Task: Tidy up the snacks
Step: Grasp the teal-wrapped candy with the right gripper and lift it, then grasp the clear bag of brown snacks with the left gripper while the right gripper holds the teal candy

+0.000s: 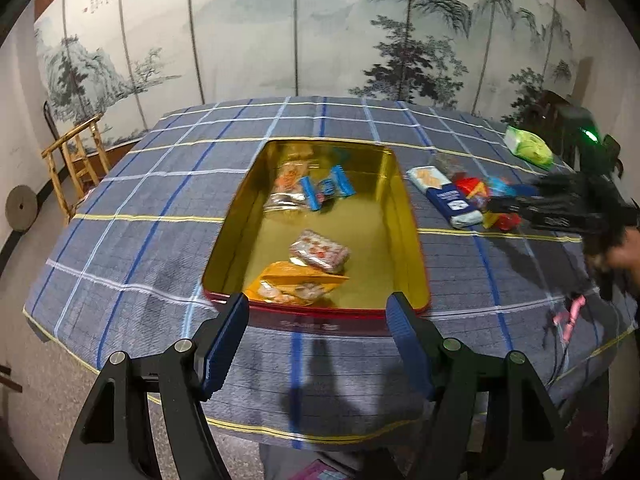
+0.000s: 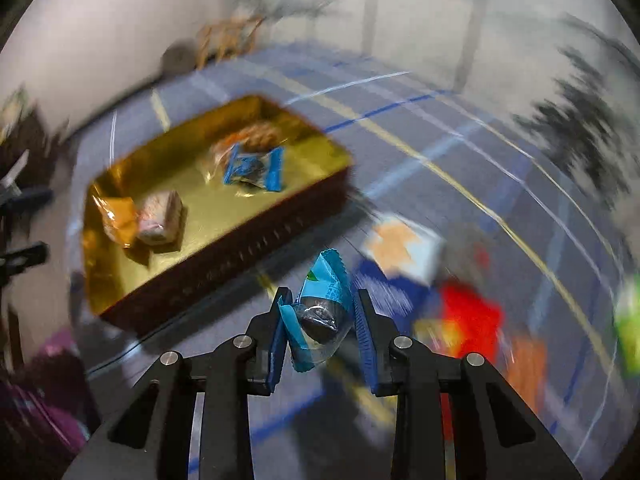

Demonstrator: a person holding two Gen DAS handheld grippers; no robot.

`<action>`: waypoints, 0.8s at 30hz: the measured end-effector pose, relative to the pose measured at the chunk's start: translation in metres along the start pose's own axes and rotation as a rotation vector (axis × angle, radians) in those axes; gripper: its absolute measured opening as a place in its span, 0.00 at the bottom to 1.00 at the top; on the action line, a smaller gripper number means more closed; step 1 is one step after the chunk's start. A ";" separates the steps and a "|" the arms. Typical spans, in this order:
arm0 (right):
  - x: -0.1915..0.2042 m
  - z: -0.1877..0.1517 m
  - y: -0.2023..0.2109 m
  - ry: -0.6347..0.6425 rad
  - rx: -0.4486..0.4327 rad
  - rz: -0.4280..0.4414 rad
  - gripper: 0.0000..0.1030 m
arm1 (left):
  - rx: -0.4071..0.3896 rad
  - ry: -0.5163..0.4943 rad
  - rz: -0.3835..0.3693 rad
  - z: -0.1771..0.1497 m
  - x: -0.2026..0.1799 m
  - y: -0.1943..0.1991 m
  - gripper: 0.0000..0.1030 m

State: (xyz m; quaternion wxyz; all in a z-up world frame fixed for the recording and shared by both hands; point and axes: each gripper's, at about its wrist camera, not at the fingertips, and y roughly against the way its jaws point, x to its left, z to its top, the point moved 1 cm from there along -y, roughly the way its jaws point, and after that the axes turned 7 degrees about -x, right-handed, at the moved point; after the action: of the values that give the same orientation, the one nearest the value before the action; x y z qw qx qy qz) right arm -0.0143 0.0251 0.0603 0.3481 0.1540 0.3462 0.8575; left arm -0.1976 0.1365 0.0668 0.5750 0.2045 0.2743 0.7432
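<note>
From the left wrist view, the left gripper (image 1: pixel 318 340) hovers over the near edge of the desk (image 1: pixel 132 216), its blue fingers (image 1: pixel 226 344) spread with nothing between them, framing the near red wall of the open gold tin (image 1: pixel 414 248). Inside the tin lie an orange packet (image 1: pixel 296 284), a pale wrapped snack (image 1: pixel 320 250) and blue-wrapped candies (image 1: pixel 326 188) toward the far end. To the right of the tin a loose heap of snacks (image 1: pixel 460 200) waits on the cloth, and the right gripper (image 1: pixel 516 206) shows there as a dark blur just above that heap. From the right wrist view, blurred by motion, the right gripper (image 2: pixel 320 320) is pinching a blue candy wrapper (image 2: pixel 320 312), its fingers (image 2: pixel 366 332) pressed on either side of a dark sweet, the wrapper's long axis standing roughly upright between them. The tin lies ahead and to the left of these fingers, close by, its long side turned toward them. The right hand is clearly the one placed to carry the candy over that near wall and let it go inside.
</note>
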 end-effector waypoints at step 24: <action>-0.175 -0.171 0.102 -0.443 -0.050 -0.440 0.32 | 0.115 -0.097 -0.371 0.079 -0.162 -0.040 0.65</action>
State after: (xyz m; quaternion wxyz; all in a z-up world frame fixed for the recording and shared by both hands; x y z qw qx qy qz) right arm -0.0267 -0.2340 0.0057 0.5959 0.2497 0.2656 0.7156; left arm -0.0774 0.0007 0.1039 0.7019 0.2184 0.3213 0.5969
